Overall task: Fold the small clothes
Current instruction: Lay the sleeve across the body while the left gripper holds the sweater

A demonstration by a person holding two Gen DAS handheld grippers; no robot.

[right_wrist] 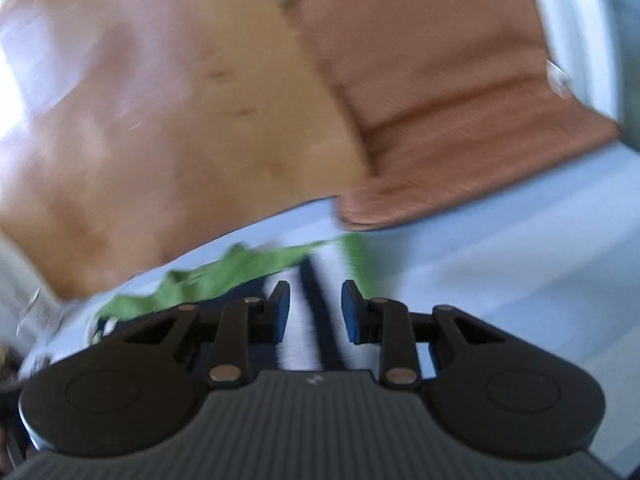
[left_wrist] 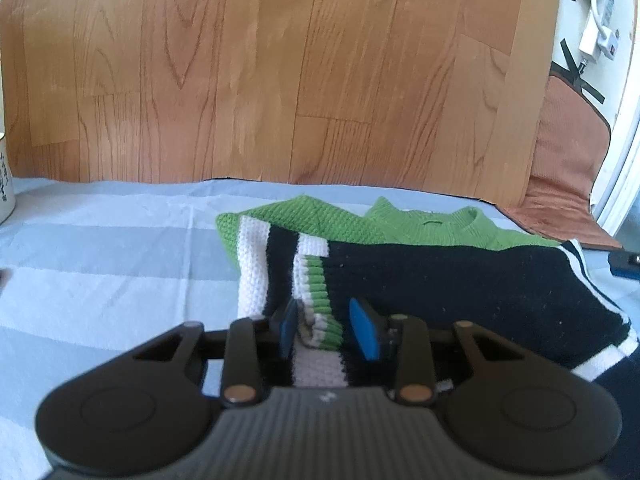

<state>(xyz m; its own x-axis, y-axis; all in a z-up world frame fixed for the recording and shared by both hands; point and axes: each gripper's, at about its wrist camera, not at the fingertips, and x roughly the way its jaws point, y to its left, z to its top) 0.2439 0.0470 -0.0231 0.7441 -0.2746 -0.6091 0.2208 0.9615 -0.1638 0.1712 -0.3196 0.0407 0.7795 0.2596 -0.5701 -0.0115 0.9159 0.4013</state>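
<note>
A small knitted sweater [left_wrist: 460, 276], green, black and white striped, lies partly folded on a blue-and-white striped cloth [left_wrist: 120, 264]. Its green collar is at the back. My left gripper [left_wrist: 326, 326] is open, its blue pads [left_wrist: 364, 328] on either side of the green-and-white sleeve cuff [left_wrist: 316, 292] that lies over the black body. The right wrist view is motion-blurred. My right gripper [right_wrist: 314, 310] is open and empty, hovering over the sweater's white and dark striped edge [right_wrist: 312, 320], with green knit [right_wrist: 224, 276] just beyond.
A wood-grain floor [left_wrist: 280, 72] lies beyond the cloth. A brown mat [left_wrist: 568, 168] sits at the right, also in the right wrist view [right_wrist: 440, 100]. A white cup [left_wrist: 6, 184] stands at the far left. White cables and plugs [left_wrist: 596, 36] are at the upper right.
</note>
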